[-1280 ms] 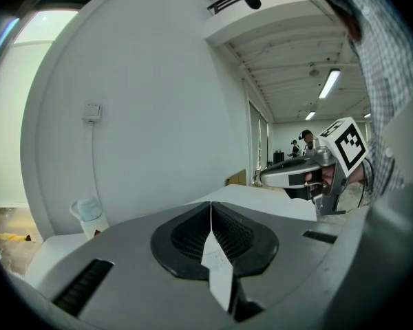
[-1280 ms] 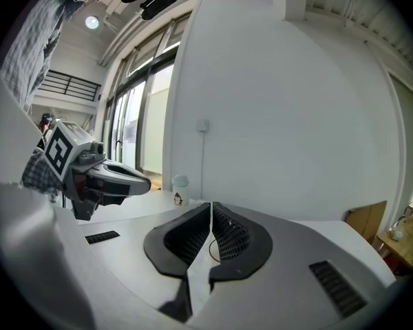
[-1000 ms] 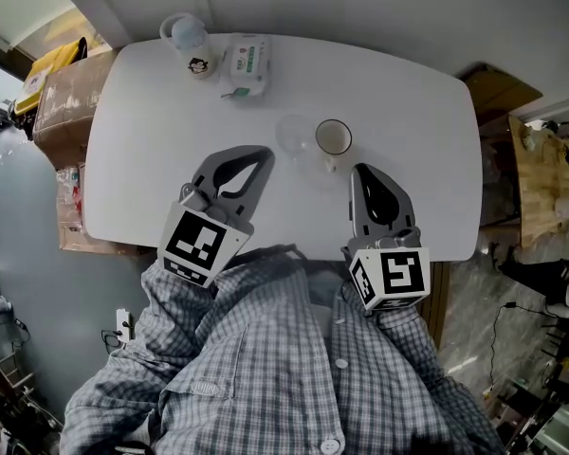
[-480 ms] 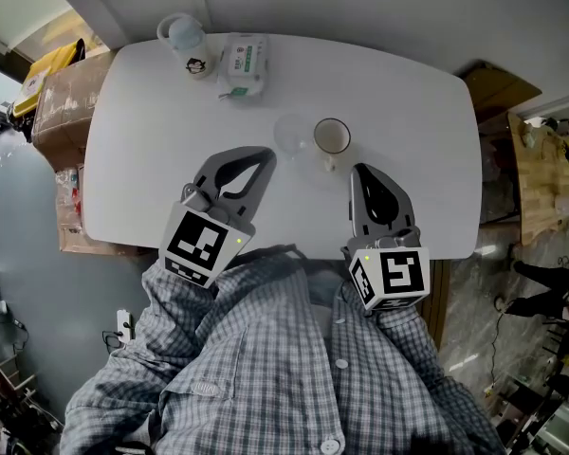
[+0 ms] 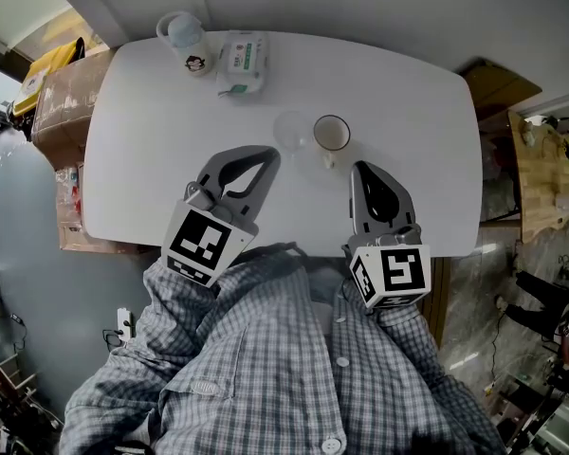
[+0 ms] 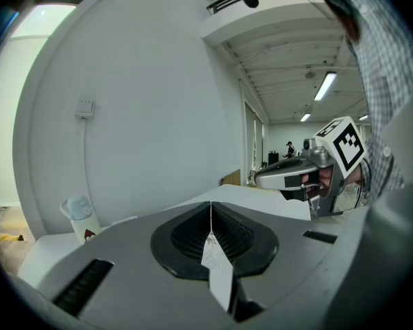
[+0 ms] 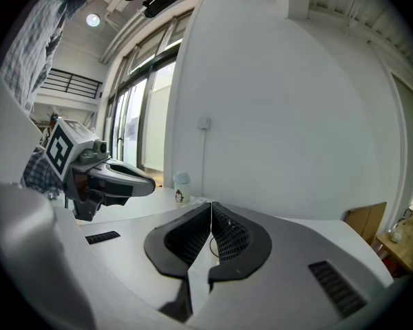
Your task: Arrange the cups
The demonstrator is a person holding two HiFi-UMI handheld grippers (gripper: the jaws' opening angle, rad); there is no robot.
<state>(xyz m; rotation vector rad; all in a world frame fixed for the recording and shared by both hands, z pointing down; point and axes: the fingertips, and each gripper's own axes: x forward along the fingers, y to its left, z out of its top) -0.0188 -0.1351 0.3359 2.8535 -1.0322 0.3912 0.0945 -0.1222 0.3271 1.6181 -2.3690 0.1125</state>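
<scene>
Two cups stand near the middle of the white counter (image 5: 408, 112) in the head view: a clear glass cup (image 5: 291, 133) and, just beside it on the right, a white mug (image 5: 332, 135) with a dark rim, a pale bare inside and its handle turned toward the lower edge of the frame. Below them the left claw (image 5: 266, 154) and right claw (image 5: 360, 168) hover apart from both cups, the mug lying between their tips. Only that view shows the cups plainly. The left gripper view, whose claw (image 6: 210, 210) has its jaws pressed together on nothing, hides them behind the jaws and shows the other claw at the right edge. The right gripper view shows its claw (image 7: 211, 215) likewise closed and empty, with the left one at the left edge. At the counter's upper left stand a lidded bottle (image 5: 186, 41) with a cartoon figure, its contents unseen, and a wipes packet (image 5: 244, 64); both gripper views catch the bottle too.
</scene>
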